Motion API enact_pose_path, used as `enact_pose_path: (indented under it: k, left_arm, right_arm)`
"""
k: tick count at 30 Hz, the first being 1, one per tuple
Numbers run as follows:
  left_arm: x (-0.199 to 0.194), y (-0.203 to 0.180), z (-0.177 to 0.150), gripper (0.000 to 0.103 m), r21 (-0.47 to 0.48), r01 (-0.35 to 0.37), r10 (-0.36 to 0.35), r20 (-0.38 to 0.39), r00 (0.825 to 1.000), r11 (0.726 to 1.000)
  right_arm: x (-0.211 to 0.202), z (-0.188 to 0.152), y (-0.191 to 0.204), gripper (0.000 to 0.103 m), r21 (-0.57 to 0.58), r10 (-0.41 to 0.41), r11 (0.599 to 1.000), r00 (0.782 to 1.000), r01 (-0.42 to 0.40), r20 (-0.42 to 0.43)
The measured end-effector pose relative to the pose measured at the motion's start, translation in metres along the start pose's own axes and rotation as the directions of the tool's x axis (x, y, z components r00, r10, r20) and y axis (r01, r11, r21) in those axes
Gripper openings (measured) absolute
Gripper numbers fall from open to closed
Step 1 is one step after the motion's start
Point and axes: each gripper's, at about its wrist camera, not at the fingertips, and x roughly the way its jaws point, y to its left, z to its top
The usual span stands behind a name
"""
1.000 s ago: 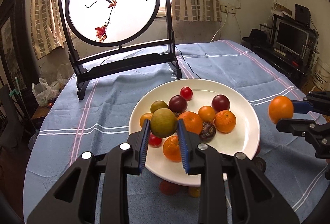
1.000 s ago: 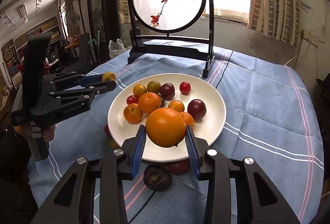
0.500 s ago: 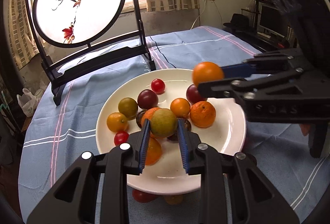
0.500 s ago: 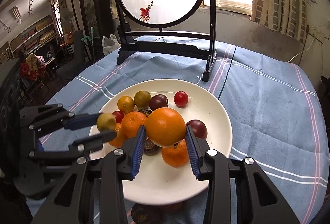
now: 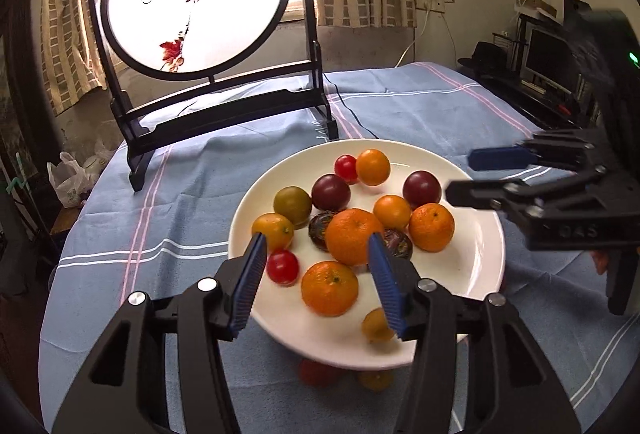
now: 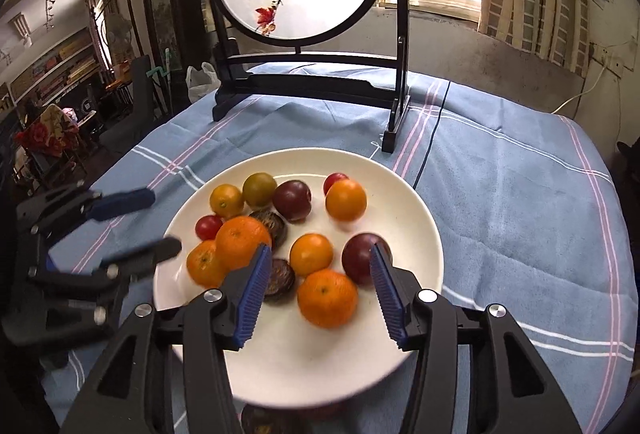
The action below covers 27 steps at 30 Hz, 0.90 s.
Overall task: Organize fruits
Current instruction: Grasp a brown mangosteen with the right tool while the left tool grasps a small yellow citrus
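Note:
A white plate [image 5: 476,274] [image 6: 416,218] on the blue cloth holds several oranges, dark plums and red tomatoes. My left gripper [image 5: 316,282] hovers over the plate's near side; its jaws are opening, with nothing pressed between them. A small yellow-green fruit [image 5: 376,324] lies blurred on the plate beside its right finger. My right gripper [image 6: 320,294] [image 5: 476,174] is over the plate's right side, jaws also opening and empty. An orange [image 6: 346,200] [image 5: 373,167] shows blurred at the far side of the plate. The left gripper [image 6: 136,222] appears at the plate's left in the right wrist view.
A round painted screen on a black stand [image 5: 224,114] [image 6: 316,74] stands behind the plate, with a cable beside it. A red fruit [image 5: 316,372] and a yellow one [image 5: 374,380] lie on the cloth under the plate's near rim. Shelves with a monitor [image 5: 548,58] stand to the right.
Both grippers have opened. The green fruit left the left jaws and the big orange left the right jaws; both now lie on the plate.

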Motion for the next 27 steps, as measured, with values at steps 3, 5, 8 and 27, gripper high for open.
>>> enact_pose_path:
  k: [3, 5, 8, 27]
  left_arm:
    - [-0.014, 0.014, -0.010, 0.052, -0.030, -0.008, 0.008, 0.000, 1.000, 1.000]
    - [-0.021, 0.018, -0.021, 0.054, -0.046, 0.004, -0.005, -0.018, 1.000, 0.999]
    - [-0.029, 0.012, -0.041, 0.054, -0.031, 0.014, -0.016, -0.044, 0.999, 0.999]
    - [0.004, -0.048, -0.081, 0.047, 0.001, 0.081, -0.080, -0.200, 0.977, 0.997]
  right_arm:
    - [-0.027, -0.033, 0.013, 0.060, -0.040, 0.027, 0.999, 1.000, -0.027, -0.014]
    - [-0.036, -0.055, 0.021, 0.060, -0.050, 0.046, 0.998, 0.998, -0.048, -0.047]
    - [-0.033, -0.084, 0.032, 0.060, -0.067, 0.041, 0.997, 0.993, -0.048, -0.107]
    - [-0.025, -0.102, 0.029, 0.045, -0.031, -0.005, 1.000, 0.991, 0.001, -0.132]
